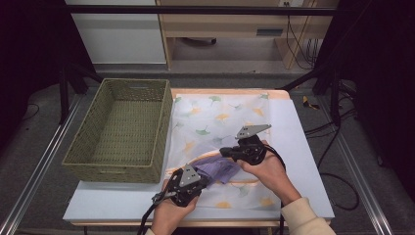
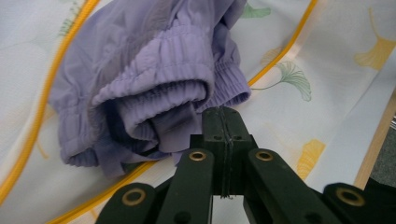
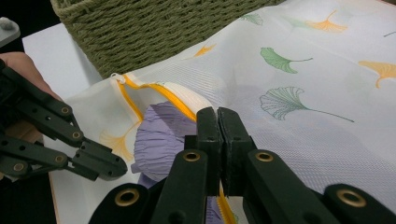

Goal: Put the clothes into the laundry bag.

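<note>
A crumpled lilac garment with elastic waistband lies at the yellow-zippered mouth of a ginkgo-print mesh bag.

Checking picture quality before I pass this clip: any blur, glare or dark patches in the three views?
High view: soft and low in detail, table evenly lit, surroundings fall into black; the purple garment is readable. Left gripper view: the garment's ribbing is fairly sharp, the near jaws softer, no glare. Right gripper view: basket weave and mesh bag clear, bright but not blown out, dark top-left corner.
</note>
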The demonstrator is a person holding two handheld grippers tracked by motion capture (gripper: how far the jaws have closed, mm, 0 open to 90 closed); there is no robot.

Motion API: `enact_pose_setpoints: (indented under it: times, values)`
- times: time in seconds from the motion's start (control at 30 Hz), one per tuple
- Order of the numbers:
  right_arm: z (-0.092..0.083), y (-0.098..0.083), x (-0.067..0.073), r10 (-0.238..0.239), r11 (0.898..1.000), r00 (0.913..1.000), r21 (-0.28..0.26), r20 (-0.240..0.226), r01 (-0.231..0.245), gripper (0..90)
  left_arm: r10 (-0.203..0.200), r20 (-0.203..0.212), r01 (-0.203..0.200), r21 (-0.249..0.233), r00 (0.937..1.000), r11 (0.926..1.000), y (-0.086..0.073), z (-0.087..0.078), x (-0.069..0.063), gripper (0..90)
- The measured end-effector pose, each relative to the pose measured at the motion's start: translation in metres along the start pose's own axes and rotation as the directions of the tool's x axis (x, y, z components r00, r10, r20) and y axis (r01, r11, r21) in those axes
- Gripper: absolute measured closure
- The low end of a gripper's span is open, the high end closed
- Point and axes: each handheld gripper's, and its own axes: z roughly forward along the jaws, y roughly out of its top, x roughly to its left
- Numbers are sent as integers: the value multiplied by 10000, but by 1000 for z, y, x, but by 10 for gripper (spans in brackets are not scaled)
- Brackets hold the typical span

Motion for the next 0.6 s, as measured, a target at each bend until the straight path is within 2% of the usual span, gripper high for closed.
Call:
enact_pose_setpoints:
  times: [0.07, 0.17, 0.3, 0.37, 0.5, 0.6]
  values:
    - [0, 0, 0, -3, 10000, 10000, -1, -7, 3, 887, -62, 92, 64, -215, 9999, 9997, 3, 0, -1, 899]
    - [0, 0, 0, -14, 10000, 10000, 17, -14, 14, 887, 0, -21, -1, -395, 10000, 9992, 10, -1, -2, 899]
    - [0, 0, 0, -4, 10000, 10000, 5, -5, 4, 887, 144, -204, -152, -414, 9997, 9990, 18, 0, -1, 899]
    - [0, 0, -1, -10, 10000, 10000, 16, -18, 11, 887, 133, -304, -141, -281, 9994, 9995, 20, 3, 2, 899]
    - [0, 1, 0, -8, 10000, 10000, 21, -19, 8, 887, 135, -380, -123, 311, 9992, 9994, 19, 15, 8, 900]
    - [1, 1, 1, -30, 10000, 10000, 17, -48, 30, 887, 62, -447, -40, 491, 9990, 9988, 16, 24, 12, 900]
